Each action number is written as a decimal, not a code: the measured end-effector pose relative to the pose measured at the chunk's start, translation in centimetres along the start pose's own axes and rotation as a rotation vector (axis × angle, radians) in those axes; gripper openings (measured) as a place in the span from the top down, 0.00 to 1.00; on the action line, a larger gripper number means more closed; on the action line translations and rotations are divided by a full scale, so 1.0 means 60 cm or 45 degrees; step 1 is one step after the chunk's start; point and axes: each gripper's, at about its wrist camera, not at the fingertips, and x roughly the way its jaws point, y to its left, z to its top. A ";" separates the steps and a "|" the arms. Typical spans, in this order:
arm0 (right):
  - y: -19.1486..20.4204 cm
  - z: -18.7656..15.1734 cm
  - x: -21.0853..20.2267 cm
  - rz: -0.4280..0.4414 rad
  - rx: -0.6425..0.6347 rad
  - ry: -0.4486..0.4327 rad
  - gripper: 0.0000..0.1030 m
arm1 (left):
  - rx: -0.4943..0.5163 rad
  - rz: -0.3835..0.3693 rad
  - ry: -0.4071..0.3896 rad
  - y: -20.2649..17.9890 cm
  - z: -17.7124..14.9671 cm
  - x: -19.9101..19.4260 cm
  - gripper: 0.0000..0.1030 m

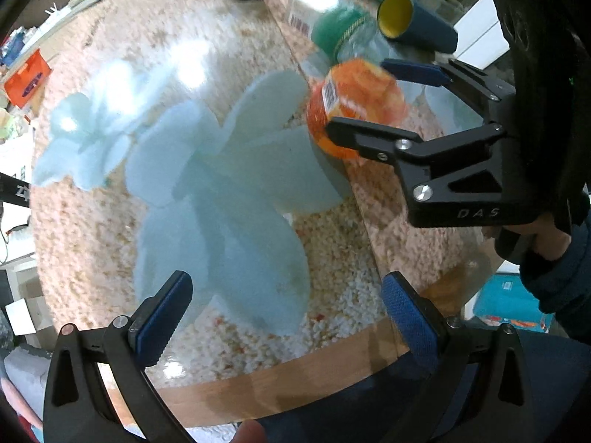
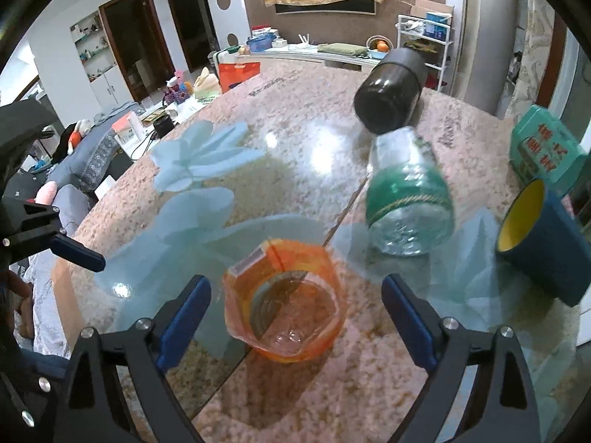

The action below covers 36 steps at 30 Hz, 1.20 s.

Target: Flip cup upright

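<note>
One orange-labelled clear cup (image 2: 286, 304) stands with its open mouth facing up on the glass-topped desk (image 2: 295, 155), directly between the spread blue-padded fingers (image 2: 184, 321) of the right gripper (image 2: 291, 326), which is released and does not touch it. From the left wrist view the same cup (image 1: 354, 107) appears between the right gripper (image 1: 360, 101) fingers, one black finger crossing in front of its lower wall; whether that finger touches the cup cannot be told. Just behind the cup lies a clear bottle with a green label (image 2: 408, 199), tilted on its side, and beyond it a dark jar (image 2: 389, 90). To the right, well apart from the orange cup, a blue cup with a yellow interior (image 2: 539, 236) lies tipped over, its mouth toward the camera; a teal box (image 2: 543, 151) sits behind it. The left gripper (image 1: 286, 319) hangs released over the near desk edge, jaws wide and holding nothing. Pale blue flower shapes (image 1: 218, 184) show through the glass.
</note>
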 end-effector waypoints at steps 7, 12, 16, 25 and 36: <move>-0.011 0.038 -0.081 -0.072 0.110 -0.007 0.00 | -0.007 0.057 -0.128 0.006 0.016 -0.068 0.00; -0.016 0.060 -0.131 -0.157 0.181 0.029 0.00 | 0.043 0.099 -0.220 0.005 0.046 -0.118 0.00; -0.014 0.070 -0.172 -0.179 0.277 0.032 0.00 | 0.056 0.095 -0.292 -0.001 0.060 -0.147 0.00; -0.016 0.056 -0.218 -0.305 0.436 0.123 0.00 | 0.112 -0.006 -0.388 -0.006 0.085 -0.196 0.00; 0.006 0.054 -0.243 -0.362 0.615 0.149 0.00 | 0.206 -0.021 -0.345 -0.023 0.109 -0.207 0.00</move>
